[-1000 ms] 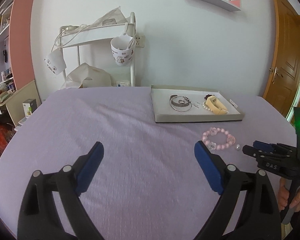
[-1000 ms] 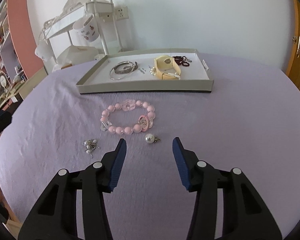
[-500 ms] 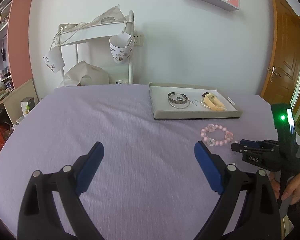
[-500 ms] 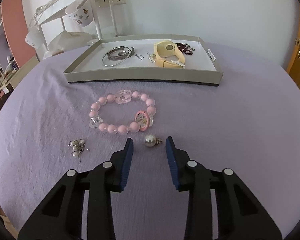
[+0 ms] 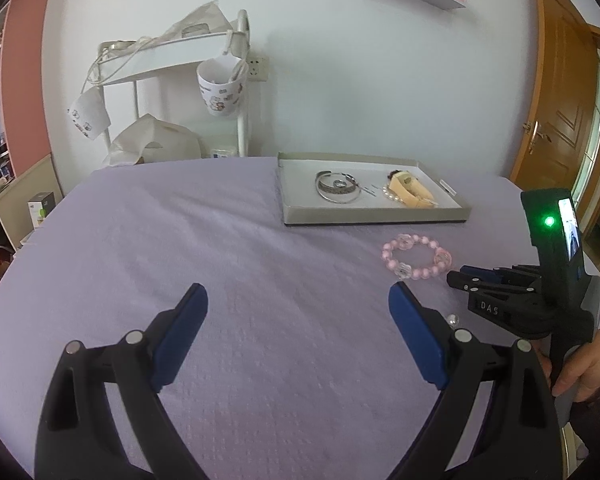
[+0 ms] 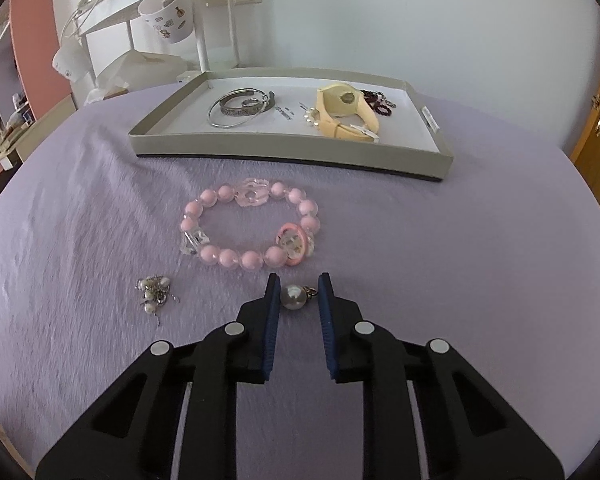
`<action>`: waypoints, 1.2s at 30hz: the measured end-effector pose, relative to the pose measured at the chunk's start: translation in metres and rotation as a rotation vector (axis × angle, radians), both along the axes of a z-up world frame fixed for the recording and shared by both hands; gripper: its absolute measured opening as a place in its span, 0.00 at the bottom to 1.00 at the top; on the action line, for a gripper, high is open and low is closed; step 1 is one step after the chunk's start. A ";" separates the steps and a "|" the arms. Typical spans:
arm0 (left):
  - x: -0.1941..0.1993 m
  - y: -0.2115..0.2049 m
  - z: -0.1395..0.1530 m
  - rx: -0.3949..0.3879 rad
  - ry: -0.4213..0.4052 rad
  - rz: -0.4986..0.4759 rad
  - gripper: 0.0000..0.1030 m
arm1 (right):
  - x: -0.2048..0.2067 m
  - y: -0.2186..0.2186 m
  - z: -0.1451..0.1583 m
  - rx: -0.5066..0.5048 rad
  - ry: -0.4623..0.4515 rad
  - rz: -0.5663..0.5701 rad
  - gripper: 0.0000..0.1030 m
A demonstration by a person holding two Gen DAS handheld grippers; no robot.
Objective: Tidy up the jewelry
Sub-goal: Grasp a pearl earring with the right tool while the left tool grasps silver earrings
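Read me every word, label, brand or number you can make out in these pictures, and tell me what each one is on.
"DAS": raised letters on the black body of the right hand-held gripper, seen from the left wrist view.
Sticker pictures on the white cup: no words readable.
White label on the tray rim: too small to read.
Tag on the cream watch: too blurred.
Small box beside the bed: print unreadable.

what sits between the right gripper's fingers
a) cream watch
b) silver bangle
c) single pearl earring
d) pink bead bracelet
c: the single pearl earring lies on the purple cloth between the closing jaws of the right gripper, while the pink bead bracelet lies just beyond them.
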State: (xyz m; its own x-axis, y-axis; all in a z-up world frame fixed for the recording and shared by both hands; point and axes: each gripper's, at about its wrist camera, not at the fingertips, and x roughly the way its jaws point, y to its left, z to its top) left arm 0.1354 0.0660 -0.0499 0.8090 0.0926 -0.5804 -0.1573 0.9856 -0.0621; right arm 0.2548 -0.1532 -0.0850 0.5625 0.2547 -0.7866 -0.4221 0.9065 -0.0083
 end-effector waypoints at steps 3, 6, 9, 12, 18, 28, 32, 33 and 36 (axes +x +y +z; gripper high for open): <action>0.004 -0.006 -0.004 -0.003 0.012 -0.020 0.89 | -0.002 -0.013 0.001 0.010 0.011 -0.027 0.19; 0.010 -0.013 -0.010 -0.009 0.033 -0.044 0.89 | -0.002 -0.031 0.003 0.029 0.024 -0.066 0.19; 0.021 -0.023 -0.018 -0.017 0.068 -0.068 0.89 | -0.003 -0.046 0.007 0.052 0.024 -0.095 0.19; 0.035 -0.037 -0.029 -0.023 0.110 -0.093 0.85 | -0.005 -0.055 0.013 0.079 0.022 -0.100 0.19; 0.065 -0.067 -0.044 0.000 0.178 -0.151 0.68 | -0.007 -0.058 0.020 0.105 0.011 -0.086 0.19; 0.092 -0.089 -0.059 0.014 0.260 -0.181 0.37 | -0.002 -0.067 0.019 0.142 0.034 -0.098 0.19; 0.093 -0.090 -0.059 0.019 0.262 -0.174 0.23 | -0.002 -0.069 0.020 0.152 0.035 -0.099 0.19; 0.091 -0.090 -0.060 0.019 0.262 -0.171 0.20 | -0.002 -0.069 0.020 0.153 0.034 -0.097 0.19; 0.088 -0.092 -0.060 0.024 0.261 -0.176 0.12 | -0.003 -0.068 0.022 0.156 0.031 -0.094 0.19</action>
State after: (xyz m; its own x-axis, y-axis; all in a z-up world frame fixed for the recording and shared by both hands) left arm 0.2232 -0.0262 -0.1099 0.6376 -0.0195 -0.7701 0.0087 0.9998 -0.0180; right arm 0.2518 -0.2213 -0.0634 0.5657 0.3225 -0.7590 -0.3332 0.9313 0.1474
